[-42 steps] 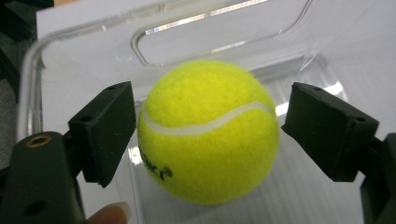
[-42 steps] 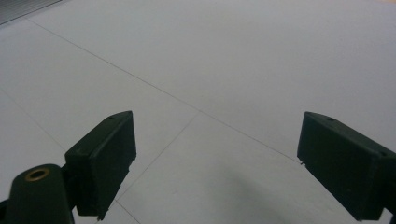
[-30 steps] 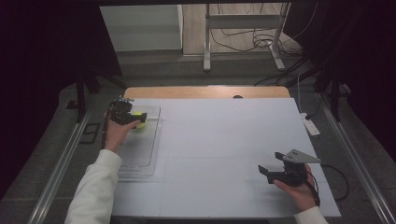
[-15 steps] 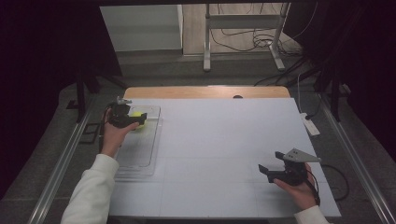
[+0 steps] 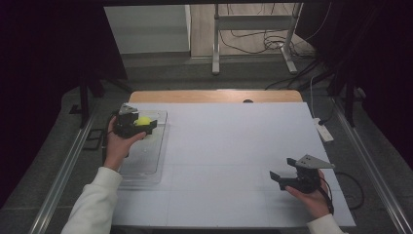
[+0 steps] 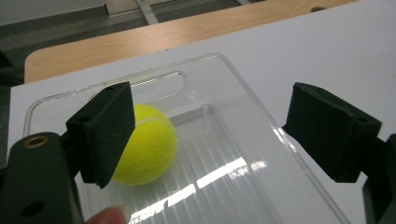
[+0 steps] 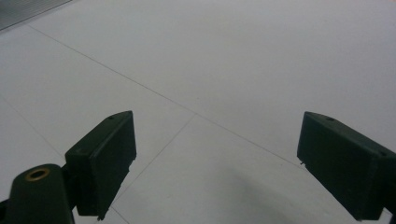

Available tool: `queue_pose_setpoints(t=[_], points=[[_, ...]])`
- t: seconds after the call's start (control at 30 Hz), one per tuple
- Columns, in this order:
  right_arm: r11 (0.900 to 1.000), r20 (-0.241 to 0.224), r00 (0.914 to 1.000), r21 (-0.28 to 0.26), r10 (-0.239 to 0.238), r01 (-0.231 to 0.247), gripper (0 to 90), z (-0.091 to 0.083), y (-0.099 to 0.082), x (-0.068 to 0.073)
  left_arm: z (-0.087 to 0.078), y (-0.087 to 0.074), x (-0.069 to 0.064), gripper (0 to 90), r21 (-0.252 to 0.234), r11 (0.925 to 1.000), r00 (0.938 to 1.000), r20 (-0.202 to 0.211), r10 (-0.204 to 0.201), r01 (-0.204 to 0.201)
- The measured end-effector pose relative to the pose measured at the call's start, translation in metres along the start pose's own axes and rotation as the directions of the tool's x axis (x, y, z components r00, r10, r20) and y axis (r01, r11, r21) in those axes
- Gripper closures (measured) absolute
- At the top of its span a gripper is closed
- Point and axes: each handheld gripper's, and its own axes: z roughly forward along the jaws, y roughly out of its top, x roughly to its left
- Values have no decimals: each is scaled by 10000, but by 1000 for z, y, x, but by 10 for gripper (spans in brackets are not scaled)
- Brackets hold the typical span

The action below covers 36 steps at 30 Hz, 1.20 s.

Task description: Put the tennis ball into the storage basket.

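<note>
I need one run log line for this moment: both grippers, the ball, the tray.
left gripper: open, ball beside one finger | tennis ball: in clear tray | right gripper: open, nothing between fingers, over white table

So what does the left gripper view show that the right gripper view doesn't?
The left gripper view has a yellow tennis ball lying in a clear plastic tray, beside one pad of the open left gripper, plus the table's wooden edge. The right gripper view has the open right gripper over faint seam lines. Both show the white tabletop.
</note>
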Motion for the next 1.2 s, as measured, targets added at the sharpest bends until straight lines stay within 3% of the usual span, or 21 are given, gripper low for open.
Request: queue_pose_setpoints(t=[0.33,0.63,0.93,1.2], points=[[10000,22,10000,-6,-48,48,122,-1,-1,0,-16,-4,-18,166,-343,9993,9976,662,178,-155],[9999,42,9999,-130,-112,113,122,-5,1,4,-33,-21,-30,153,-469,9988,9948,993,209,-163],[9997,-49,10000,-239,-16,15,123,-6,1,4,-42,-37,-40,140,-460,9987,9886,1478,296,-230],[9997,-143,9999,-253,-50,47,123,-5,2,5,-50,-51,-58,134,-497,9973,9789,1945,632,-545]])
